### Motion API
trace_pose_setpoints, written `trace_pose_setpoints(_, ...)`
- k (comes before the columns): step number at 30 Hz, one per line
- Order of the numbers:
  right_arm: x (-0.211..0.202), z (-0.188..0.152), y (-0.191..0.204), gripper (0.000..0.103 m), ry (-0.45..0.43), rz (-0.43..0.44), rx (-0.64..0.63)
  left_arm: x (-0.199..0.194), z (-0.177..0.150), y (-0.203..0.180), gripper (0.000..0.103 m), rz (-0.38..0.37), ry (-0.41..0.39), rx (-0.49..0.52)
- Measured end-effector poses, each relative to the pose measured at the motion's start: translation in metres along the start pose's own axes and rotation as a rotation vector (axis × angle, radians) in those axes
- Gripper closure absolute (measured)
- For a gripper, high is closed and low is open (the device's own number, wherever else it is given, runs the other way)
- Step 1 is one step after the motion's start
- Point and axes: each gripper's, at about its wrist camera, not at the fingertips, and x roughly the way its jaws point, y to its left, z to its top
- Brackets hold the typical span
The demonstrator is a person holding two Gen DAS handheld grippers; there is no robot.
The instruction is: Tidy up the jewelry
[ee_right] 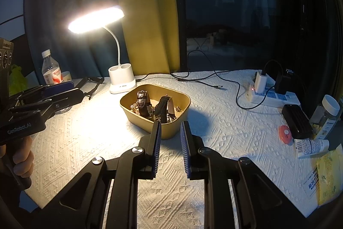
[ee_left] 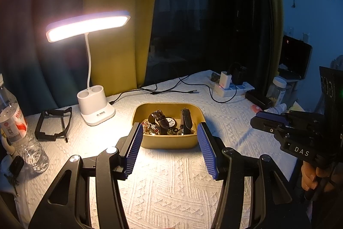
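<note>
A tan tray (ee_left: pixel 167 142) sits mid-table on the white cloth, filled with watches on dark leather straps (ee_left: pixel 160 119) and a tangle of small jewelry (ee_left: pixel 149 128). It also shows in the right wrist view (ee_right: pixel 171 131), with watches (ee_right: pixel 144 103) inside. My left gripper (ee_left: pixel 170 128) is open and empty, its blue pads flanking the tray's near wall, held just in front of it. My right gripper (ee_right: pixel 170 123) is open with a narrower gap and empty, hovering at the tray's near right corner. Each gripper shows in the other's view, the right (ee_left: pixel 257 119) and the left (ee_right: pixel 70 89).
A lit white desk lamp (ee_left: pixel 96 108) stands behind-left of the tray. A water bottle (ee_left: pixel 19 128) and black frame (ee_left: pixel 53 125) lie left. A power strip (ee_right: pixel 272 97) with cables, a black case (ee_right: pixel 297 121), an orange disc (ee_right: pixel 285 133), a jar (ee_right: pixel 325 115) and packets lie right.
</note>
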Motion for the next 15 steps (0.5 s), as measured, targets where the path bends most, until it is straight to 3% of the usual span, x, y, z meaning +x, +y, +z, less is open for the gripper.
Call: trace_pose_setpoints(15,0.0027,-0.0002,-0.0006,0.085,0.004,0.000,0.000,0.0010,-0.0010,0.0022,0.047,-0.002,-0.004,-0.004)
